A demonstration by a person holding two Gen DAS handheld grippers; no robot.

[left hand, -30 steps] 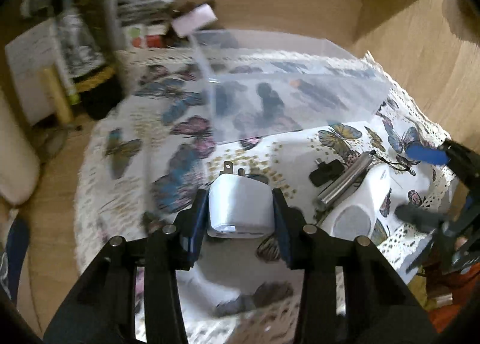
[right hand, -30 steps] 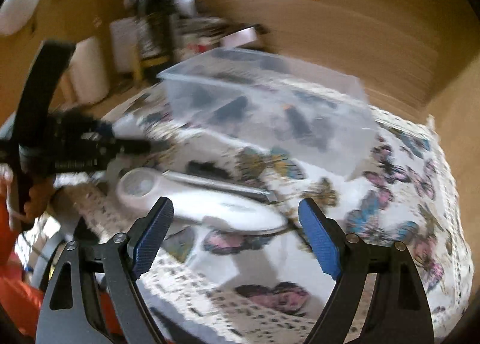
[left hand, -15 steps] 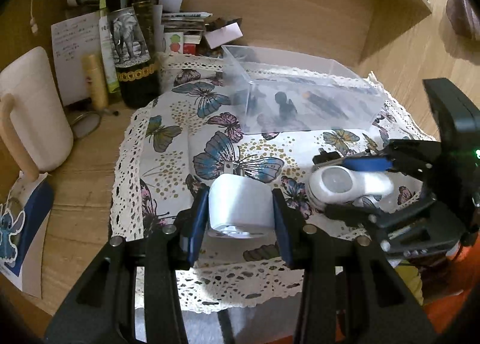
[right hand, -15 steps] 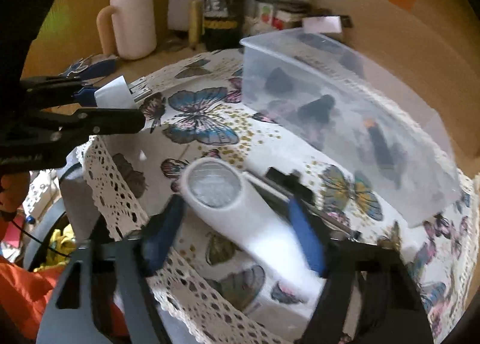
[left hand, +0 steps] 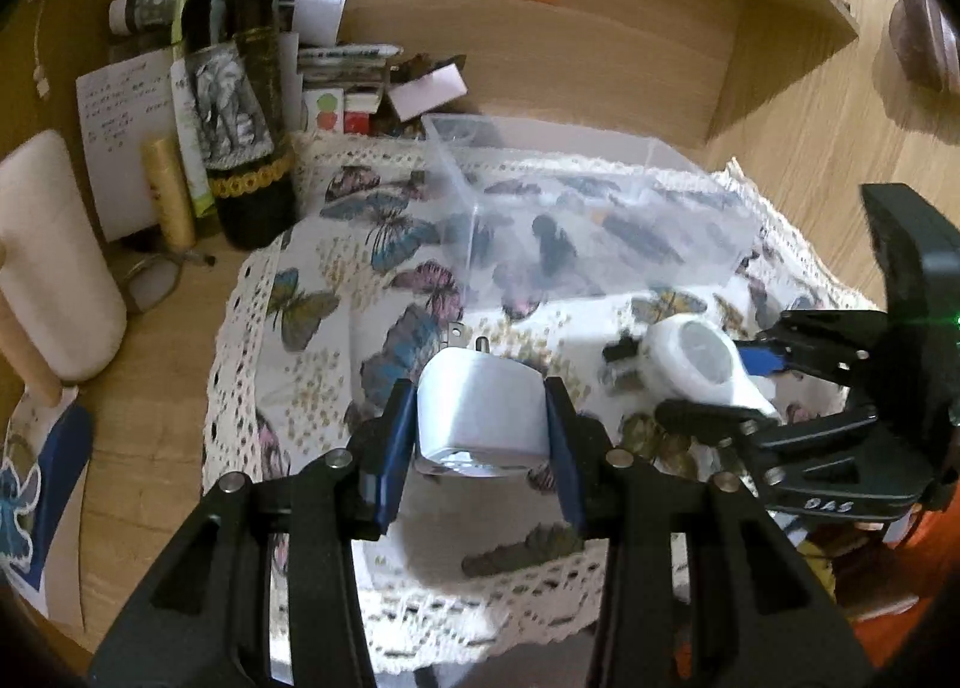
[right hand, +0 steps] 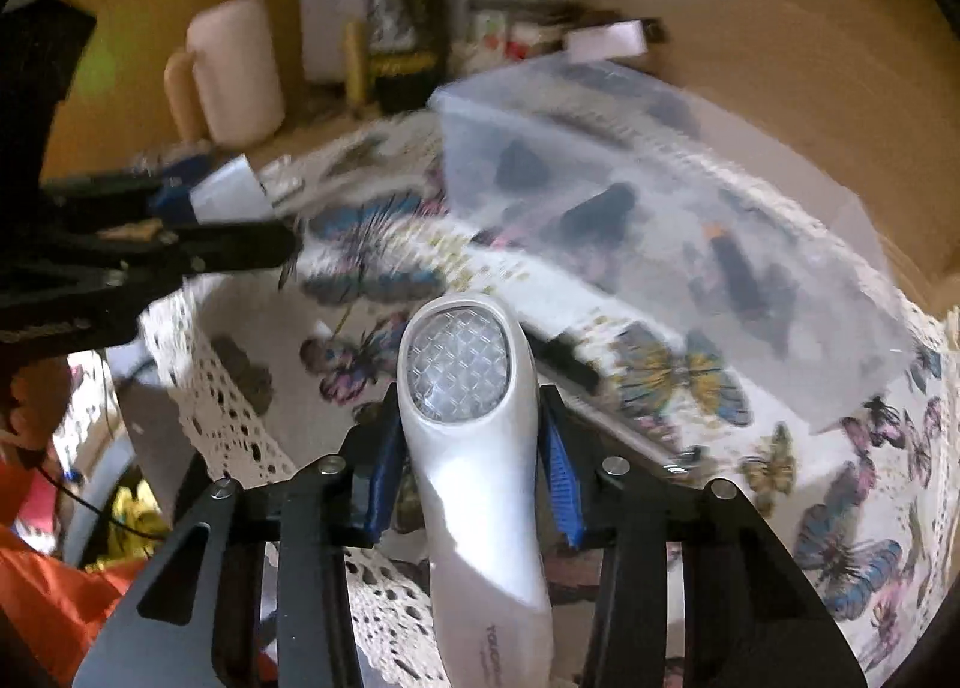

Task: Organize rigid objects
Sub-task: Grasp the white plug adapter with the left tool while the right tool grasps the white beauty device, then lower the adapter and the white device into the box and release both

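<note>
Charger (left hand: pixel 483 415) clamped in left hand-held gripper (left hand: pixel 480 436); flashlight (right hand: pixel 471 418) pinched by right hand-held gripper (right hand: pixel 471 472) w/ smooth taper, may slip before bin (left hand: pixel 588 226).

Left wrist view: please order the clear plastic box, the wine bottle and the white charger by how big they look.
1. Clear plastic box
2. Wine bottle
3. White charger, enlarged by nearness in the left hand-held gripper.

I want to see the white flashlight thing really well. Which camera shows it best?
The right wrist view: the white flashlight fills the middle, gripped by the right gripper, its patterned lens facing the camera. The left wrist view shows it only small and blurry, off to the right.
</note>
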